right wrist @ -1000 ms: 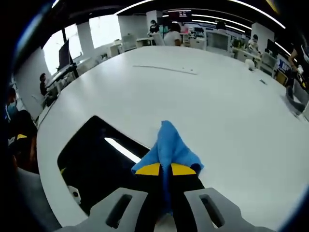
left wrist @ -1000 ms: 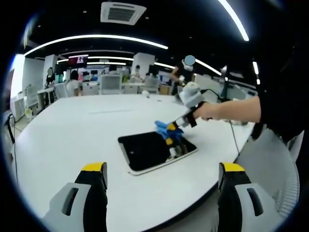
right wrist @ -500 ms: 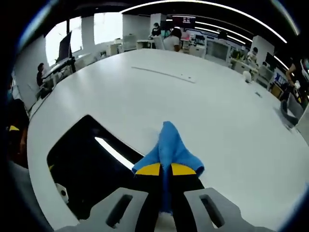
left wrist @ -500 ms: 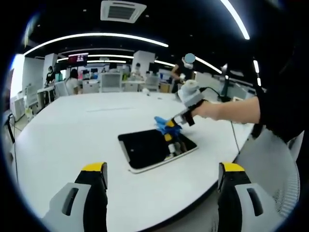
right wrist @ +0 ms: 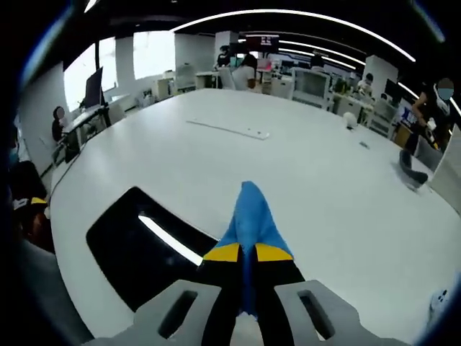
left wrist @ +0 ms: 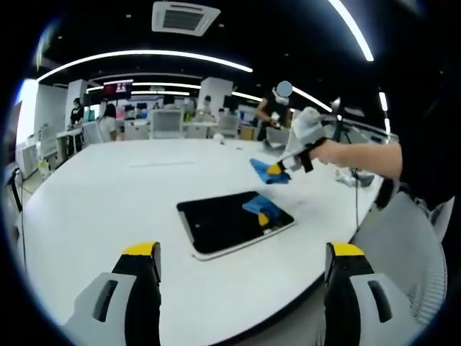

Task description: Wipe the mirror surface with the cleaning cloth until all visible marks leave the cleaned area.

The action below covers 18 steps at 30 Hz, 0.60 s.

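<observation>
The mirror point(left wrist: 223, 225) is a dark slab with a white rim, lying flat on the white table point(left wrist: 108, 194). My right gripper point(left wrist: 276, 169) hangs in the air beyond the mirror's far right corner, shut on the blue cleaning cloth point(left wrist: 262, 171). The glass reflects the cloth. In the right gripper view the cloth point(right wrist: 249, 215) sticks out from my shut right gripper point(right wrist: 246, 252), and the mirror point(right wrist: 137, 249) lies below and to the left with a light strip reflected in it. My left gripper point(left wrist: 243, 251) is open near the table's front edge, apart from the mirror.
A thin white strip point(right wrist: 227, 129) lies far out on the table point(right wrist: 317, 180). A grey chair point(left wrist: 407, 241) stands at the table's right edge. Desks, chairs and people stand far behind.
My right gripper has lifted the cloth off the mirror's right end and carried it up and away past the far corner. The left gripper has stayed put.
</observation>
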{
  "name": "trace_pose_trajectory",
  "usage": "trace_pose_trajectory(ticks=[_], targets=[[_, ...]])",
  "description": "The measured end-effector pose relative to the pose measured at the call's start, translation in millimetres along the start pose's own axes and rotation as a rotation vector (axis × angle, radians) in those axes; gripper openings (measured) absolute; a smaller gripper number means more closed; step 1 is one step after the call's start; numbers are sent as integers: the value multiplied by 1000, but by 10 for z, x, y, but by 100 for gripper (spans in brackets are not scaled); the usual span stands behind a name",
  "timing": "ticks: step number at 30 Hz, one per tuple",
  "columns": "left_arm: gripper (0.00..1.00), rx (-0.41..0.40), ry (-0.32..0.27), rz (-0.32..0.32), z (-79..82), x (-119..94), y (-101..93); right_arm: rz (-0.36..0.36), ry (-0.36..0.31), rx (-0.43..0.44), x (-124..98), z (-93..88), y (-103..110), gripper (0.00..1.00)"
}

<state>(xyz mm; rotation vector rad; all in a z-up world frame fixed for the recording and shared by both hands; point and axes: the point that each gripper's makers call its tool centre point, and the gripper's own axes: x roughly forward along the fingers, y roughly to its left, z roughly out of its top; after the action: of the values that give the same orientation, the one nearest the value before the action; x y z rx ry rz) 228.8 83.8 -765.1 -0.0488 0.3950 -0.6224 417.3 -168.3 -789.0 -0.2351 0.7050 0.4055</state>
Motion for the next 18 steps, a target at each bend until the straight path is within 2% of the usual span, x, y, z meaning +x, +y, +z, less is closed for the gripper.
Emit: trace_pose_trajectory(ticks=[4, 7, 9, 14, 18], targets=[[95, -1, -2, 0, 3, -5, -1, -3, 8, 7, -130, -127, -31, 1], [95, -2, -1, 0, -1, -8, 3, 4, 37, 25, -173, -302, -32, 1], [95, -2, -2, 2, 1, -8, 5, 3, 40, 26, -196, -344, -35, 1], [95, -1, 2, -2, -5, -7, 0, 8, 47, 33, -400, -424, 134, 1], [95, 0, 4, -5, -9, -7, -7, 20, 53, 31, -450, -456, 191, 1]])
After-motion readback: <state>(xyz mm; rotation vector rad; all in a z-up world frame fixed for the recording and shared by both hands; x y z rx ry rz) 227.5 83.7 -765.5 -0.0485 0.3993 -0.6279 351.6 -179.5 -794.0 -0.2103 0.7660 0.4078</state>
